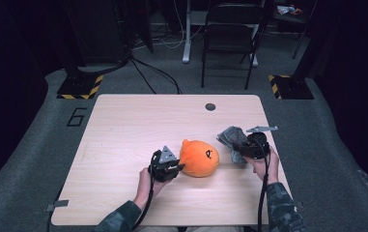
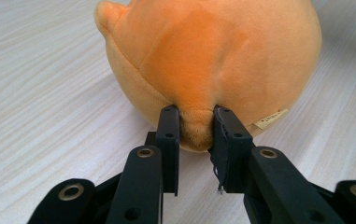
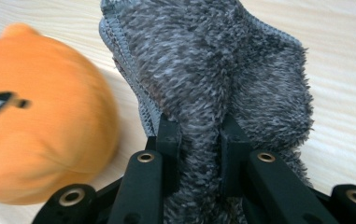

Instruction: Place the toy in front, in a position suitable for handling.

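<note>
Two grips apply: left hand-held gripper (image 2: 196,128) pinches the orange plush toy (image 2: 208,60) steady on the tabletop (image 1: 123,125) while right hand-held gripper (image 3: 199,135), clamped on the grey microfibre cloth (image 3: 213,70), should wipe gently.

Both forearms come in from the near edge, sleeves in camouflage; the left gripper (image 1: 168,166) lies low and level, its jaws pinched on a fold of plush; the right gripper (image 1: 252,145) is clamped on grey fleece, hand (image 1: 263,166) behind it.
</note>
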Demonstrator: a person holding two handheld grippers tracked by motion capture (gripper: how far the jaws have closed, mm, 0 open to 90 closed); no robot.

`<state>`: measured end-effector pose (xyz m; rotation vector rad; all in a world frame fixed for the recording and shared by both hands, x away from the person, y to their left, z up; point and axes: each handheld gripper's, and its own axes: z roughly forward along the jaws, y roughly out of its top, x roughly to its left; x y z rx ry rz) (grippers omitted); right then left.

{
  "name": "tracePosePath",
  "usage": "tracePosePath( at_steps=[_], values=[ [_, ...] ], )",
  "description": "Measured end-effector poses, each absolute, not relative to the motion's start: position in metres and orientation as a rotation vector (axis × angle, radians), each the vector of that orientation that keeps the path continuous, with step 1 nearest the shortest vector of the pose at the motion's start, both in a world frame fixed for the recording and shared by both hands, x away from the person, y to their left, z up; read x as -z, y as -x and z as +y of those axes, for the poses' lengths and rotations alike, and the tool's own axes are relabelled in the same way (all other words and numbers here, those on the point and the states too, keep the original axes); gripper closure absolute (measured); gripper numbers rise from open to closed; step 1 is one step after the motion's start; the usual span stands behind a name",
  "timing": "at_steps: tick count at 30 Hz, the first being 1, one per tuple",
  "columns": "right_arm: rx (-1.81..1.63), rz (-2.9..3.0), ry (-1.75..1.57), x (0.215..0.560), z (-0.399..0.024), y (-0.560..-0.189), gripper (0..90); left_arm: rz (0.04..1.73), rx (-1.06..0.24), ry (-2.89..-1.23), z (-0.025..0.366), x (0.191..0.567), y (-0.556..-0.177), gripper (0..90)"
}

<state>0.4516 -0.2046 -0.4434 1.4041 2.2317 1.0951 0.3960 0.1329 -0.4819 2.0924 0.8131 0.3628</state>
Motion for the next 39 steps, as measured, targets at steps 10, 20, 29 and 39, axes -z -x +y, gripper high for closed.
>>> tracePosePath(
  at_steps=[10,20,29,39],
  values=[
    [-1.187,2.263,-1.320,0.422,-0.183,-0.442,74.9,0.799,-0.351,-2.087,0.131,0.478,-0.395,73.7],
    [-1.247,2.353,-1.215,0.409,-0.143,-0.430,75.0,0.794,-0.349,-2.082,0.129,0.475,-0.393,74.0],
    [-1.192,2.393,-1.154,0.408,-0.112,-0.426,75.0,0.774,-0.344,-2.075,0.126,0.473,-0.391,74.1],
    [-1.189,2.404,-1.079,0.413,-0.091,-0.418,74.9,0.740,-0.342,-2.056,0.123,0.472,-0.389,74.2]
  ],
)
